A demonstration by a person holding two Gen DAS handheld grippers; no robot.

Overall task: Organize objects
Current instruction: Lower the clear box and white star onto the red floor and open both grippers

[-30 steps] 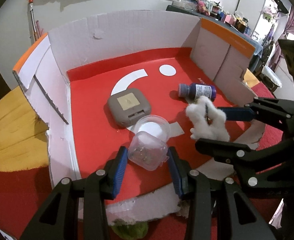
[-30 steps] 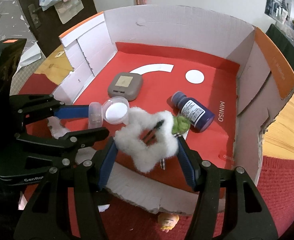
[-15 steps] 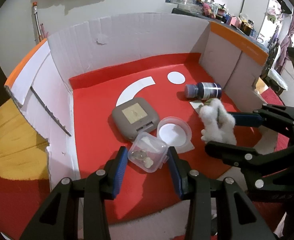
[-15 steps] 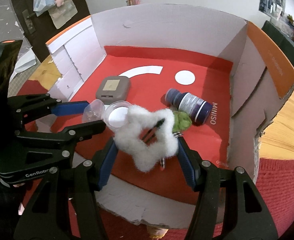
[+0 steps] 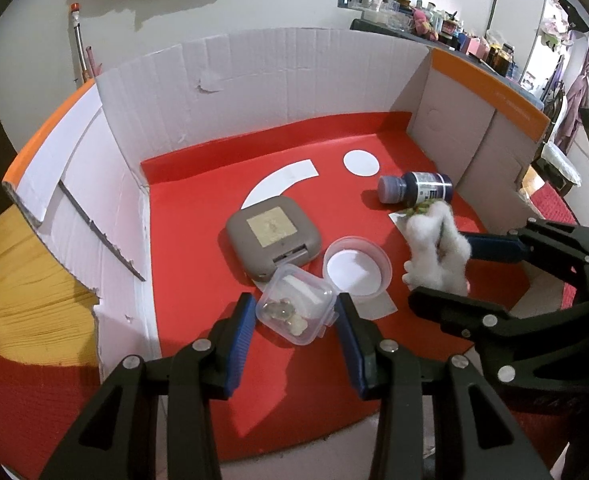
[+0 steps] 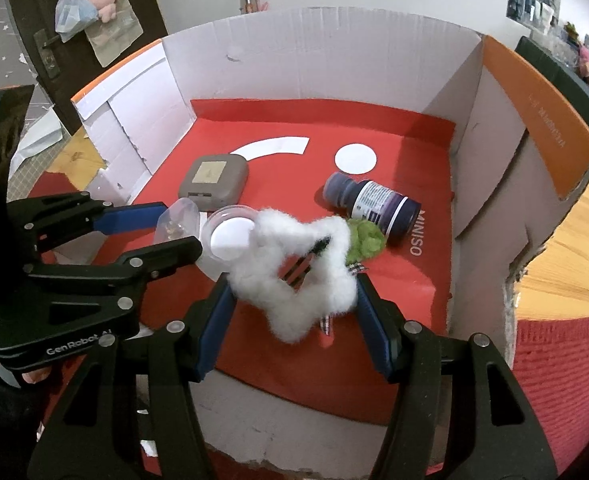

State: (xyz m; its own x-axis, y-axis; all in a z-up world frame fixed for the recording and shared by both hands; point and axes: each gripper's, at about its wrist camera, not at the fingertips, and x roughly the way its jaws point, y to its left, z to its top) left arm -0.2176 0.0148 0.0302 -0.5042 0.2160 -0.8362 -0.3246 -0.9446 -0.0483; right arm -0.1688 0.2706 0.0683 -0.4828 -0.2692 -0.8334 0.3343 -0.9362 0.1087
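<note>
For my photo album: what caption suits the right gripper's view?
Right gripper holding a fluffy white star over a cardboard box, left gripper alongside.

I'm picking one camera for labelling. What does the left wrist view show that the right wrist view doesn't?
Only the left wrist view: the small objects inside the clear box held in the left tongs.
Only the right wrist view: the star outline of the white fluffy ornament held in the right tongs, and the MINISO lettering.
Both: the cardboard box, grey case, dark bottle and round lid.
</note>
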